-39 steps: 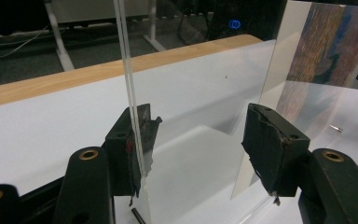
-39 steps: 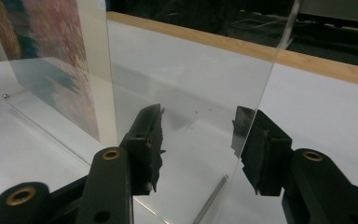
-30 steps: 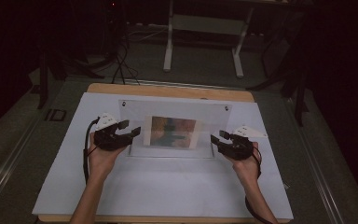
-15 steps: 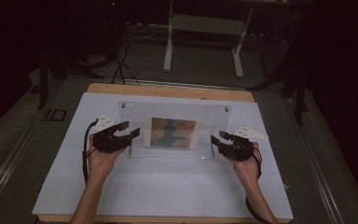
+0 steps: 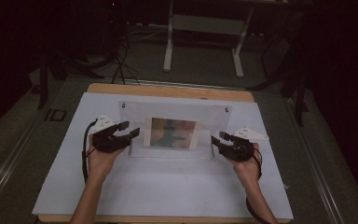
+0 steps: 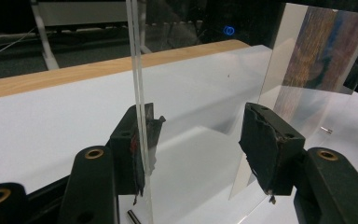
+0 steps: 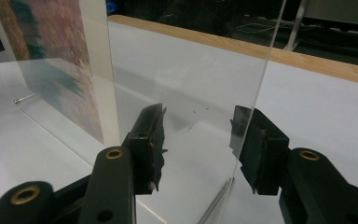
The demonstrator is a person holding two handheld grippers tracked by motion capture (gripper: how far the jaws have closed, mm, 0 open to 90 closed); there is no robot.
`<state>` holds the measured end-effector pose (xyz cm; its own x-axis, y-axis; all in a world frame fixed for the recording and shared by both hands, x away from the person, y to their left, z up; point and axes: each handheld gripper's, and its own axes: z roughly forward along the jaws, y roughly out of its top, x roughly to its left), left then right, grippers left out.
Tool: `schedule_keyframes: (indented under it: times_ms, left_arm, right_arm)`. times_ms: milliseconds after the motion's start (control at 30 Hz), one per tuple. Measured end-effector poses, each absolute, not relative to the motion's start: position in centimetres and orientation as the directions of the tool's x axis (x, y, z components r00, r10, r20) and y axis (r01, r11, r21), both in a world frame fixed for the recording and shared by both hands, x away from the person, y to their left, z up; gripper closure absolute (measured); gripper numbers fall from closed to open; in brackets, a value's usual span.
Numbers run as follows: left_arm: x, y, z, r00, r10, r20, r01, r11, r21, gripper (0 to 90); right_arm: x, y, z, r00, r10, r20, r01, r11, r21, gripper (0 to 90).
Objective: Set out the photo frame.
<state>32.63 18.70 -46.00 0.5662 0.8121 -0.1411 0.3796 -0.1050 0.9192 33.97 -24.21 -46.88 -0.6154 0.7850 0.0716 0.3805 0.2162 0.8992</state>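
On the white-covered counter (image 5: pixel 168 186), a clear acrylic photo frame (image 5: pixel 175 133) was stood upright between the two grippers. The left gripper (image 6: pixel 193 140) and the right gripper (image 7: pixel 198 140) were each held wide around a side edge, one pad seemingly against the sheet. Were the jaws closed unevenly, the frame could be tipped or slid.

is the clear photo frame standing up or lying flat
Standing upright: the acrylic frame rises on edge from the white table cover, its picture facing the person.
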Motion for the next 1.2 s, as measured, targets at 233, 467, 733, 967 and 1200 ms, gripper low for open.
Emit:
schedule_keyframes:
  times_ms: [233,467,733,967,1200]
  left_arm:
    - [32.6,18.7,-46.0,0.563,0.814,-0.143,0.383,-0.104,0.918,42.8]
    - [32.5,18.9,-46.1,0.558,0.816,-0.153,0.392,-0.097,0.915,42.0]
    - [32.1,19.6,-45.6,0.556,0.816,-0.157,0.381,-0.082,0.921,42.1]
    - [31.8,20.5,-45.1,0.548,0.82,-0.165,0.375,-0.065,0.925,42.3]
    - [31.4,21.3,-44.5,0.537,0.828,-0.162,0.365,-0.055,0.929,42.6]
  right_arm:
    - [33.9,-24.1,-47.1,-0.62,0.784,0.046,0.364,0.235,0.901,50.6]
    - [34.0,-24.2,-47.2,-0.622,0.781,0.056,0.377,0.236,0.896,50.0]
    - [34.0,-24.7,-46.7,-0.636,0.768,0.067,0.386,0.242,0.89,48.5]
    - [34.0,-25.1,-46.4,-0.655,0.753,0.066,0.392,0.264,0.881,48.4]
    - [33.9,-25.5,-45.9,-0.654,0.754,0.064,0.387,0.26,0.885,48.0]
